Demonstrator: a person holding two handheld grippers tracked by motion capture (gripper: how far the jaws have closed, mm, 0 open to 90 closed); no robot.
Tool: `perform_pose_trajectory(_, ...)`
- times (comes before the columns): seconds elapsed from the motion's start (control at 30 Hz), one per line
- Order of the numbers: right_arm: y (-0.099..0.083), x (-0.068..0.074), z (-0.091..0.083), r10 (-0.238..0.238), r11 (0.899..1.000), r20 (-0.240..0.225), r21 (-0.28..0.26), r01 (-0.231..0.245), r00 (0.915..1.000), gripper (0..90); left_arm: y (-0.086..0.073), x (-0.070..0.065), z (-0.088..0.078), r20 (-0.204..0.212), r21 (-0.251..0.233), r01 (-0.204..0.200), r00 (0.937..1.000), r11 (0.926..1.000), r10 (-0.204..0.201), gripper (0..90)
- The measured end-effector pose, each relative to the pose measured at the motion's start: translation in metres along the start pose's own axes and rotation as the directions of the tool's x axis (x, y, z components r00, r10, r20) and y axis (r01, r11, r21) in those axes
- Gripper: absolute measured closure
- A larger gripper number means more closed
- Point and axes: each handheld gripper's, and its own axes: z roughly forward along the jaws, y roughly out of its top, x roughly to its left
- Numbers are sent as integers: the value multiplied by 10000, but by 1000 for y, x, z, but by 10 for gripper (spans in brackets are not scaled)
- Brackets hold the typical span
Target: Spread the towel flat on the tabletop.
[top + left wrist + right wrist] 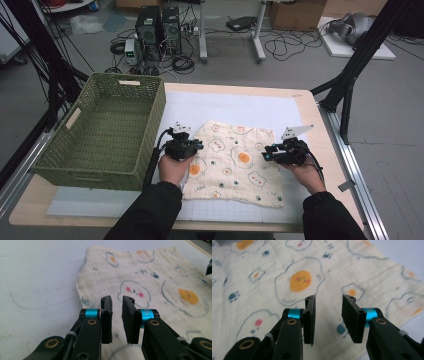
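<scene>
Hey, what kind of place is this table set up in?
Probably a lab or workshop for recording: desktop computer towers and loose cables lie on the floor, and black frame struts stand around the table.

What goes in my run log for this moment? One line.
left gripper: open, empty | right gripper: open, empty | cloth: flat on table

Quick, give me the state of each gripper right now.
Left gripper: open a little, nothing between the jaws, over the cloth.
Right gripper: open, nothing between the jaws, over the same cloth.
</scene>
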Motion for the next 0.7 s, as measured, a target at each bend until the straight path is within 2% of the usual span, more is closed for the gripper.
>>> perform_pose_trajectory(0.07, 7, -8, 2, 38, 10000, 217, 30, -39, 9998, 636, 8, 4, 8, -242, 75, -27, 9997, 10000, 29, 778)
perform_pose_trajectory(0.17, 13, -22, 7, 399, 9992, 607, 20, -401, 9974, 632, 14, 10, 22, -797, 207, 97, 9968, 9997, -80, 745)
perform_pose_trajectory(0.23, 14, -29, 12, 529, 9983, 891, 189, -548, 9946, 639, 16, 15, 31, -1135, 363, 389, 9929, 9986, -346, 700)
perform_pose_trajectory(0.3, 14, -33, 18, 643, 9968, 1016, 405, -687, 9927, 672, 14, 20, 38, -1015, 402, 838, 9917, 9957, -794, 658)
perform_pose_trajectory(0.37, 12, -35, 25, 737, 9952, 1021, 561, -797, 9920, 673, 12, 23, 43, -1169, 476, 1127, 9874, 9925, -1065, 649)
perform_pose_trajectory(0.4, 11, -36, 28, 785, 9943, 1026, 642, -854, 9916, 675, 12, 23, 43, -1441, 471, 961, 9856, 9943, -885, 738)
perform_pose_trajectory(0.43, 10, -36, 28, 897, 9942, 982, 502, -949, 9911, 678, 12, 25, 42, -1281, 467, 938, 9879, 9945, -871, 860)
perform_pose_trajectory(0.47, 10, -37, 28, 991, 9939, 946, 399, -1033, 9906, 678, 13, 24, 39, -1246, 268, 961, 9879, 9950, -921, 864)
perform_pose_trajectory(0.5, 10, -37, 28, 988, 9939, 942, 392, -1029, 9906, 679, 16, 20, 34, -1340, -299, 542, 9893, 9981, -577, 866)
perform_pose_trajectory(0.53, 10, -37, 28, 1012, 9936, 934, 402, -1054, 9905, 678, 19, 15, 28, -1380, -830, -82, 9904, 9965, -33, 864)
perform_pose_trajectory(0.57, 9, -37, 28, 971, 9940, 936, 411, -1013, 9909, 676, 22, 10, 22, -1454, -1240, -522, 9888, 9909, 339, 848)
perform_pose_trajectory(0.6, 10, -36, 28, 935, 9942, 929, 449, -980, 9913, 671, 24, 8, 18, -1480, -1477, -563, 9884, 9874, 342, 756)
perform_pose_trajectory(0.63, 10, -36, 27, 948, 9939, 933, 479, -996, 9911, 664, 25, 9, 16, -1429, -1516, -477, 9894, 9873, 259, 678)
perform_pose_trajectory(0.7, 10, -34, 25, 883, 9940, 902, 571, -937, 9920, 652, 24, 12, 13, -1319, -1111, -442, 9908, 9928, 293, 670)
